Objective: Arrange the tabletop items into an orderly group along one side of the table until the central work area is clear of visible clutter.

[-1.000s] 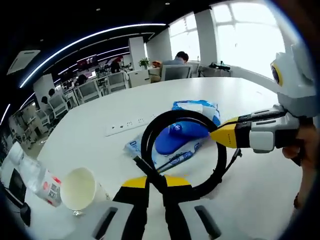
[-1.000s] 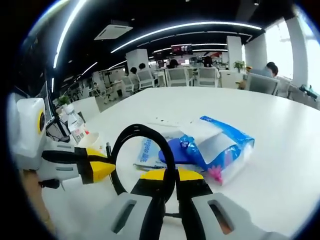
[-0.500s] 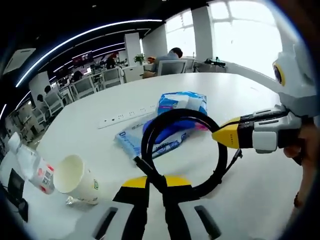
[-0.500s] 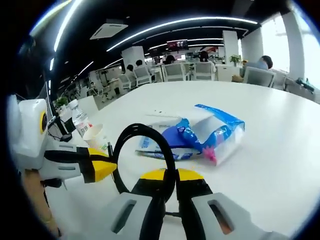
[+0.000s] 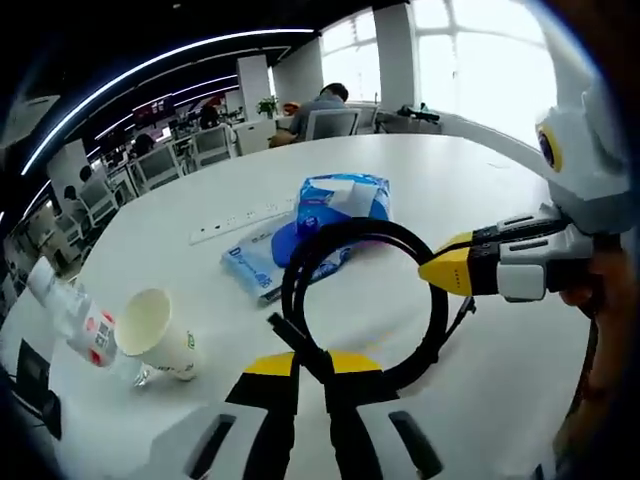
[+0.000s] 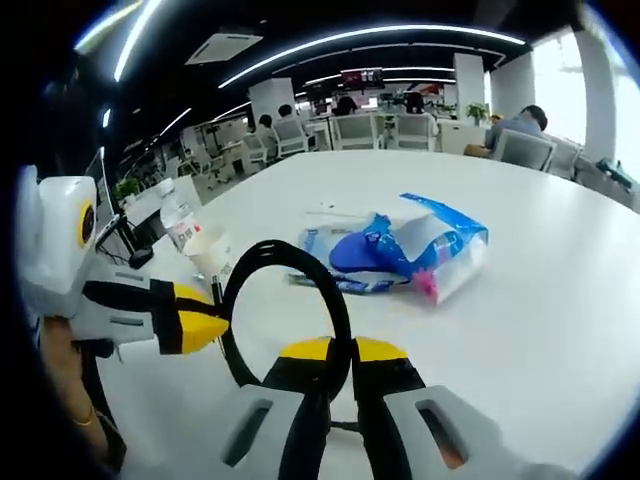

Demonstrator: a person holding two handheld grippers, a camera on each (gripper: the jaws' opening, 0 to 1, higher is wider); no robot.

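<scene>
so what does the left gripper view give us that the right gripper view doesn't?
Left gripper view: the right gripper side-on, its yellow tips at the cable, and the bright windows.
Right gripper view: the left gripper side-on, a pink piece in the clear packet, a ceiling screen.
Both: black cable loop clamped in each view's own jaws, crumpled blue plastic packets, white paper cup, clear plastic bottle, round white table.
</scene>
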